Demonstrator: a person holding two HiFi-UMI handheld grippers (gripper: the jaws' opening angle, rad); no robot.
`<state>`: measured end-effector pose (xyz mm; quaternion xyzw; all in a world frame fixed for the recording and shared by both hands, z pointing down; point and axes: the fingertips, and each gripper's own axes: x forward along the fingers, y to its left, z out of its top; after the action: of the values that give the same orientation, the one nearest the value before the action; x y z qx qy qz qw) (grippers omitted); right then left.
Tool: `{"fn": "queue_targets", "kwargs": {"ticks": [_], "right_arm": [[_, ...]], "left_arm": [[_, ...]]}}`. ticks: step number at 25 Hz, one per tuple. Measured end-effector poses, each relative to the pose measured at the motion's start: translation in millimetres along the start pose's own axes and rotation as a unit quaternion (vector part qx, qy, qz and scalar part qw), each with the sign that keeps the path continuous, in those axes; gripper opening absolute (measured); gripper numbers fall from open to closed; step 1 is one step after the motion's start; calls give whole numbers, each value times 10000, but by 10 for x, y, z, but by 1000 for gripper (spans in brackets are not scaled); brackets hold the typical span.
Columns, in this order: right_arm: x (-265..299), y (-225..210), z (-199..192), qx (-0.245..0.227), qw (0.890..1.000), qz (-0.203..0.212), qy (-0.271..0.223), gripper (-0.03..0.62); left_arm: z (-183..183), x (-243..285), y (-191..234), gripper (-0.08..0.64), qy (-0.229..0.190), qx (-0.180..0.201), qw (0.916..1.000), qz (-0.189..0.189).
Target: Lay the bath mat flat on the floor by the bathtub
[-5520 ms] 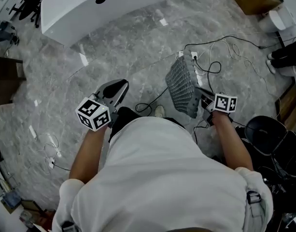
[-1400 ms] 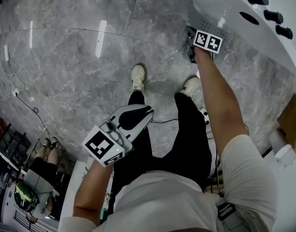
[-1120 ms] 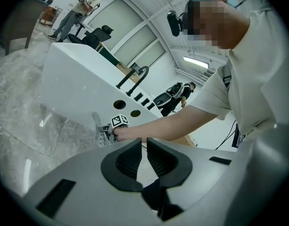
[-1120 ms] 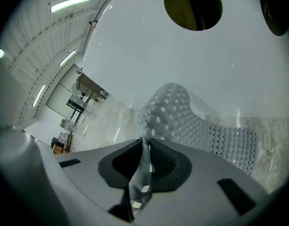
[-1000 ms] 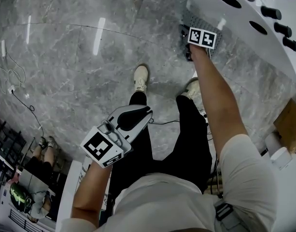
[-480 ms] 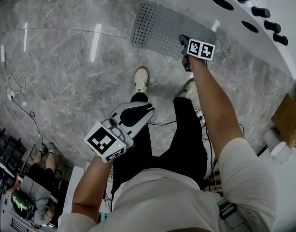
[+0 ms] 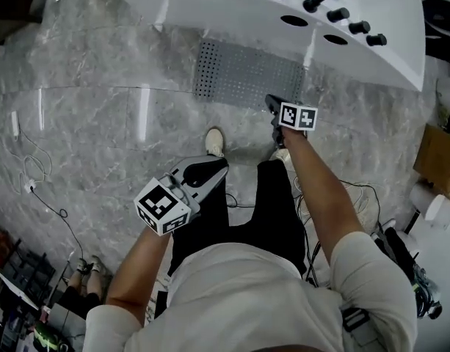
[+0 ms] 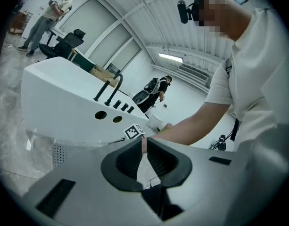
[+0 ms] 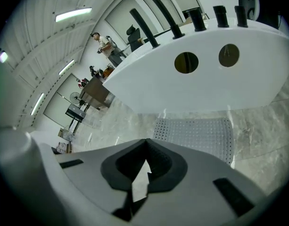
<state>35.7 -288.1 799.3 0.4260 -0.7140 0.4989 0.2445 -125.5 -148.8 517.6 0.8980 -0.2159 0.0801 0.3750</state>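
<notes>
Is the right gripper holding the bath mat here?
No, the bath mat lies flat on the floor by the bathtub, clear of the shut fingers of the right gripper.

**Head view:** the camera sits above the person's shoulders and is aimed steeply down at the floor (image 7: 100,145). The bathtub (image 7: 232,9) runs along the top edge, well away from the lens.

**Left gripper view:** the camera rides on the left gripper (image 7: 213,169), held back over the person's legs. It faces along the closed jaws toward the bathtub's side wall.

**Right gripper view:** the camera rides on the right gripper (image 7: 271,103), low near the floor. It faces the same wall from close range.

**Shared coverage:** all three views include the tap holes (image 7: 294,20) and the bath mat (image 7: 247,75). The left gripper view shows only a perforated corner, probably the mat.
</notes>
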Motion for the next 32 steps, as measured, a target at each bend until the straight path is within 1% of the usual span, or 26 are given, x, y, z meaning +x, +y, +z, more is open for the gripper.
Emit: {"fn": "queue_targets", "kwargs": {"ticks": [3, 6, 12, 15, 17, 21, 26, 29, 32], "right_arm": [[-481, 270, -206, -186, 9998, 79, 70, 9], [-963, 545, -469, -462, 9984, 271, 191, 9], [-1930, 936, -1023, -975, 9936, 466, 330, 9], [-2372, 1047, -1178, -1188, 9911, 560, 223, 9], [-2707, 1096, -1303, -1357, 9889, 599, 107, 9], [-3346, 1076, -1558, -1522, 9860, 658, -169, 9], [-4103, 1034, -1892, -1595, 9833, 689, -542, 9], [-4401, 1050, -1997, -1781, 9788, 699, -733, 9], [-4618, 1121, -2138, -1997, 9735, 773, -805, 9]], "left_arm": [[-32, -78, -194, 46, 228, 185, 9994, -174], [-42, -117, -390, 46, 429, 414, 9979, -263], [19, -138, -754, 46, 489, 750, 9958, -198], [33, -70, -943, 46, 543, 932, 9940, -173], [1, -28, -1159, 46, 590, 1052, 9926, -164], [-89, 79, -1690, 46, 609, 1318, 9893, -165], [-296, 137, -2395, 46, 560, 1556, 9862, -46], [-399, 116, -2691, 46, 558, 1675, 9843, 55], [-519, 73, -2963, 46, 583, 1717, 9833, 152]]}}
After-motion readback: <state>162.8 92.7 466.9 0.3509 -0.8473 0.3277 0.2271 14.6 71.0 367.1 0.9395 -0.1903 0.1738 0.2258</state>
